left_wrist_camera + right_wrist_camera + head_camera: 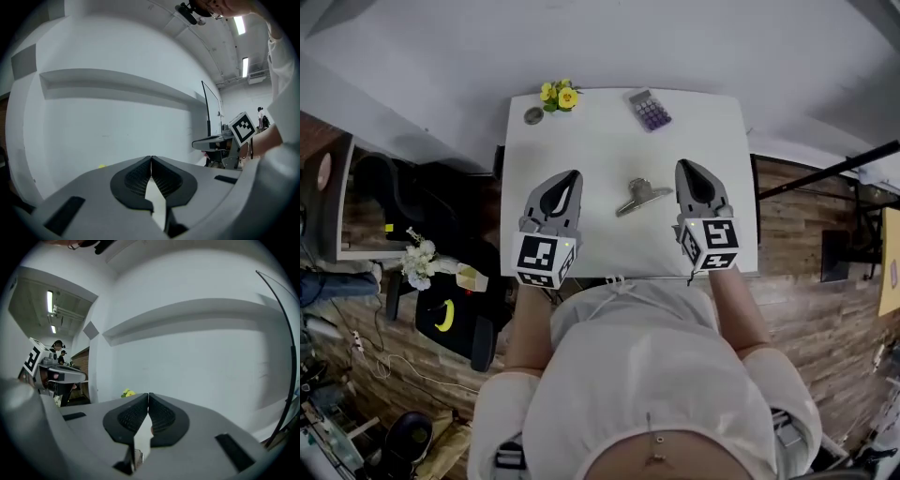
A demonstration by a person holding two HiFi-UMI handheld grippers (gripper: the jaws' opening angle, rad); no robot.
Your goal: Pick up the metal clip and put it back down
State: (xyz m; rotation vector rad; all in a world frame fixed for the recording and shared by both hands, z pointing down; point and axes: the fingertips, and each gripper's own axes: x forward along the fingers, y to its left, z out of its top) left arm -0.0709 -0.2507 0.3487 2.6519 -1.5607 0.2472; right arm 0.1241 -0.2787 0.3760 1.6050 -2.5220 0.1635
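The metal clip (641, 197) lies on the white table (600, 141), midway between my two grippers. My left gripper (570, 175) is held left of the clip, jaws shut with nothing between them (151, 158). My right gripper (687, 167) is held right of the clip, also shut and empty (148, 394). Neither touches the clip. Both gripper views look along the jaws at a pale wall, and the clip is not in them.
A small yellow flower bunch (558, 95), a round grey disc (533, 115) and a calculator (649, 109) sit at the table's far edge. A dark chair (384, 192) and cluttered floor lie to the left. A wooden floor and black stand (825, 173) are to the right.
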